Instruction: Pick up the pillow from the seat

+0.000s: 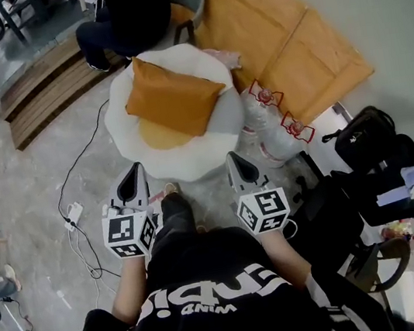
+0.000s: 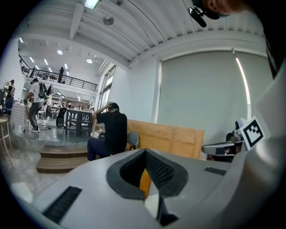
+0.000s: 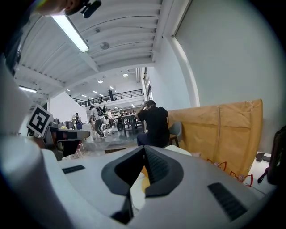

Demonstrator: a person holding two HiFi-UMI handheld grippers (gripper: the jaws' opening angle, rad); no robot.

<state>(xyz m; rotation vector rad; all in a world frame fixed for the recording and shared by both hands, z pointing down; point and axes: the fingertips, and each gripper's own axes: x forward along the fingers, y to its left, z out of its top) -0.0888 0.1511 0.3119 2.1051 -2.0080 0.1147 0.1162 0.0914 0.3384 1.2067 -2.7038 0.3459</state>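
- Plainly, the orange pillow (image 1: 173, 96) lies on the seat (image 1: 191, 162), a white, scalloped cushion on the floor with a yellow middle that shows at the pillow's near edge.
- The pillow sits cornerwise over the far half of the seat, untouched by either claw.
- The left claw (image 1: 133, 182) is held at the seat's near left edge with its jaws pressed together and nothing between them; in the left gripper view a sliver of orange shows past the closed tips.
- The right claw (image 1: 240, 167) is held at the seat's near right edge, its jaws likewise pressed together and empty.
- Both claws point toward the seat, side by side, with the person's legs between them.
- Beyond the seat a person in black (image 1: 126, 13) sits on a grey chair, back turned.
- Tan cardboard panels (image 1: 280, 38) lean against the wall to the right of that person.
- Clear plastic bottles (image 1: 271, 122) stand just beside the seat's right edge.
- A black bag (image 1: 364, 138) rests farther right.
- A white power strip (image 1: 74, 214) with its cable lies on the marbled floor to the left.
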